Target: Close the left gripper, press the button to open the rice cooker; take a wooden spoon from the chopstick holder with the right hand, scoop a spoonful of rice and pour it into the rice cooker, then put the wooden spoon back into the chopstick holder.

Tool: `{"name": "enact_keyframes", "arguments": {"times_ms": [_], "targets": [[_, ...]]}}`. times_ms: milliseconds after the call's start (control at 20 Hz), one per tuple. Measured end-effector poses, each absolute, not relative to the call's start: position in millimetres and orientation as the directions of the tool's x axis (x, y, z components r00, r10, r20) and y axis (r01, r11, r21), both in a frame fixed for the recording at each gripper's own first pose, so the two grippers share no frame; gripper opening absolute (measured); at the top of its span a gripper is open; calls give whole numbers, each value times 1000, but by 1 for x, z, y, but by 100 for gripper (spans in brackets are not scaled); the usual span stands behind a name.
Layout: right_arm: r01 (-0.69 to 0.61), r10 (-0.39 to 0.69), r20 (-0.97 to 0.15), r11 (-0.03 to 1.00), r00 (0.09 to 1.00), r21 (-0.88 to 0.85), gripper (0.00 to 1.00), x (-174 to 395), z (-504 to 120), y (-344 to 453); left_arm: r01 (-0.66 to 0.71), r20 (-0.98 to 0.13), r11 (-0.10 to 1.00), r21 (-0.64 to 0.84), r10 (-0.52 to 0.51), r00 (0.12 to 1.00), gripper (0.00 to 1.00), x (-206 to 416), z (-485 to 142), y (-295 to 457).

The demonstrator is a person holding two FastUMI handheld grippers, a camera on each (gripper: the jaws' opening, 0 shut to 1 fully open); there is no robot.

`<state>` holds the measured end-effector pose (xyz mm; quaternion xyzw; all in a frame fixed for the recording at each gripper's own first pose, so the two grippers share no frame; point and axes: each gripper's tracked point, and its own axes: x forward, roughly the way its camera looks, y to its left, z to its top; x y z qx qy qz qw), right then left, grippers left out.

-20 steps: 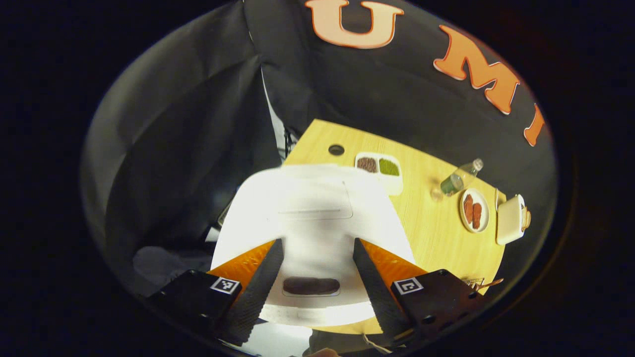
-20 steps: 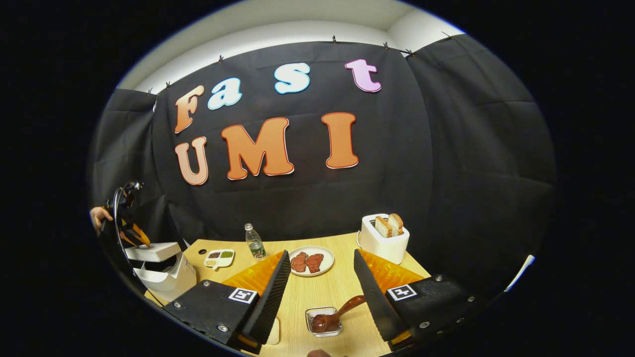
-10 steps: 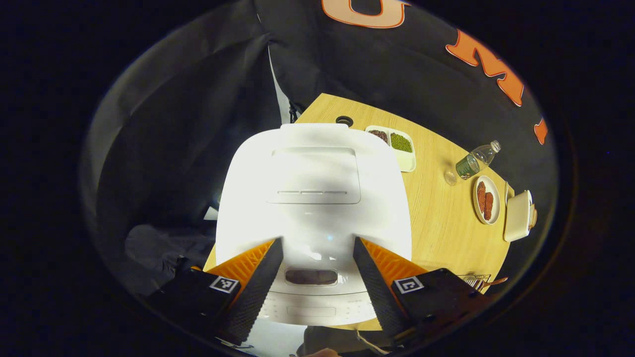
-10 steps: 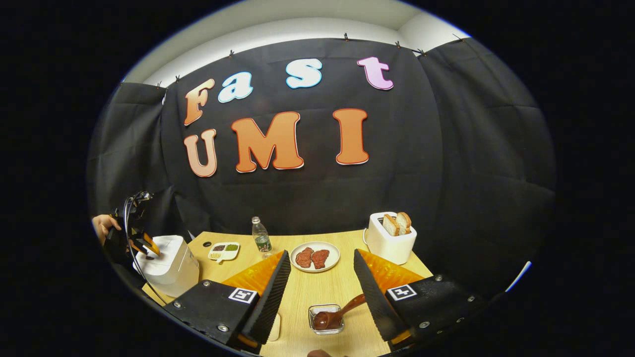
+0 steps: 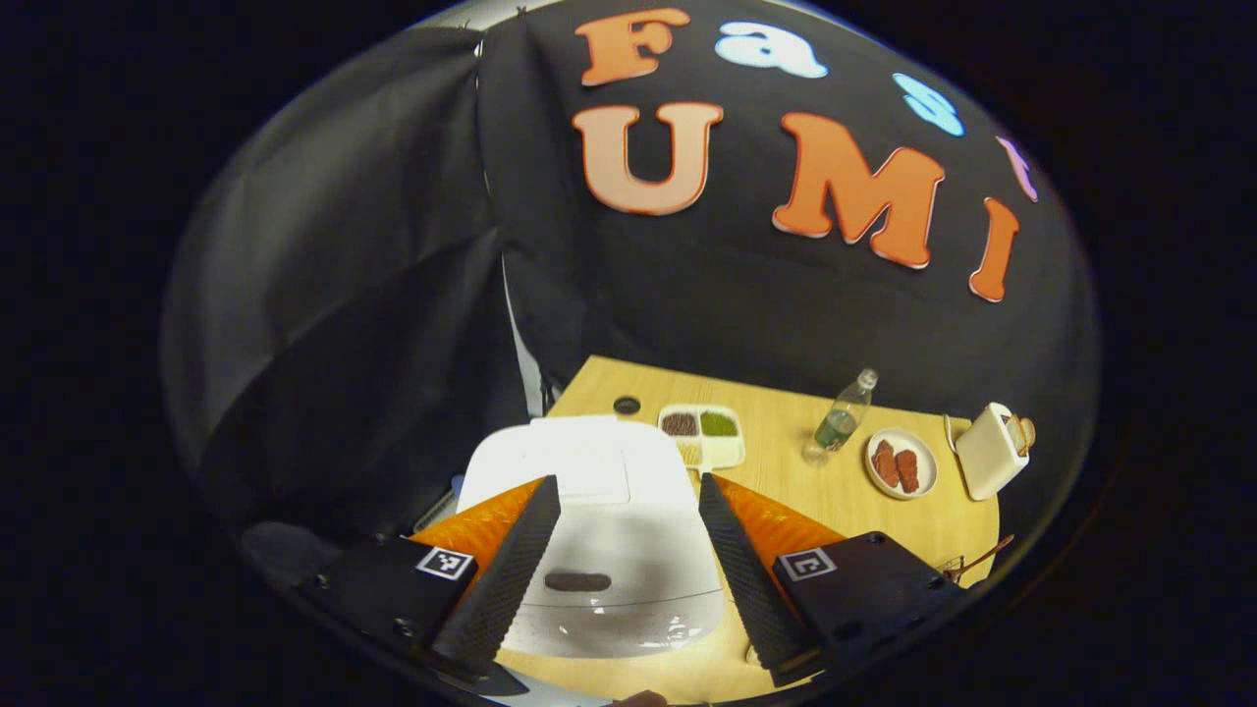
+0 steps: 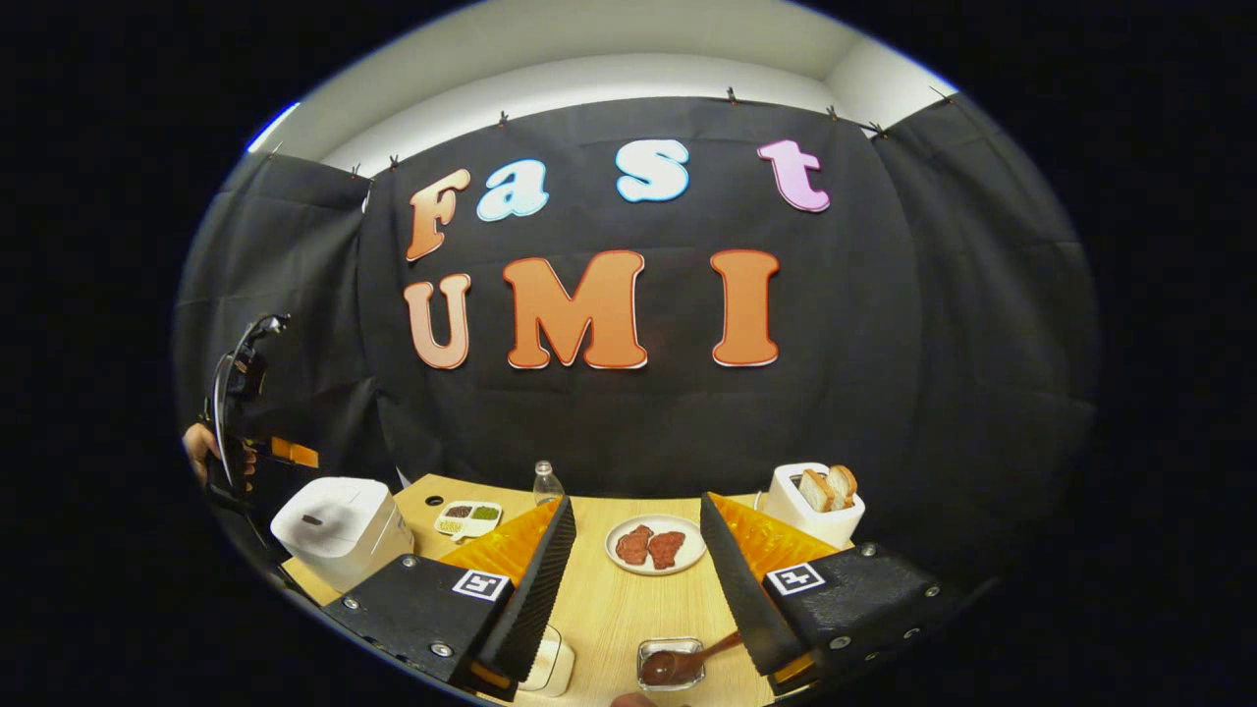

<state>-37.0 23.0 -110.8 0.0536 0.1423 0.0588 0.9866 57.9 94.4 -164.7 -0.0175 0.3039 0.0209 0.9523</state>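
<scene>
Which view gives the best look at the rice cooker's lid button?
The left gripper view: the rice cooker sits close below, its dark button plain. In the right gripper view it is small and far left.

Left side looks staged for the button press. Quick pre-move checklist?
1. White rice cooker lid shut, ready to be opened: ok.
2. Dark oval button framed between the left hand-held gripper fingers: ok.
3. Left hand-held gripper closed for the press: not ok, jaws open.
4. Right hand-held gripper open for the pick: ok.
5. Brown wooden spoon in the small clear holder, handle leaning toward the right finger: ok.
6. Rice to scoop located: cannot tell; the white divided tray holds grains too small to identify.
</scene>
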Motion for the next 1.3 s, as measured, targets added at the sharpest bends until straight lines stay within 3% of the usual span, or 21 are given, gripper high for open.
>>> {"name": "enact_keyframes", "arguments": {"times_ms": [250, 300, 550, 600, 750, 1300], "targets": [[-187, 207, -178, 975, 962, 119, 80, -22, -90, 61, 0, -326, 1000, 9, 3, 945, 97, 47, -97, 59], [-195, 211, -167, 975, 963, 108, 87, -20, -88, 67, 12, -282, 1000, 6, -10, 959, 96, 44, -91, 47], [-237, 246, -87, 966, 965, 98, 82, -21, -70, 90, 69, -140, 995, -71, -79, 987, 99, 20, -49, 6], [-246, 254, -78, 964, 964, 96, 83, -22, -68, 93, 80, -118, 994, -78, -89, 989, 94, 15, -45, 0], [-251, 256, -43, 963, 966, 96, 83, -23, -62, 98, 94, -44, 992, -81, -98, 994, 99, 4, -38, -10], [-275, 279, -30, 956, 960, 105, 82, -20, -72, 105, 151, -66, 988, -42, -153, 986, 94, -8, -60, -46]]}}
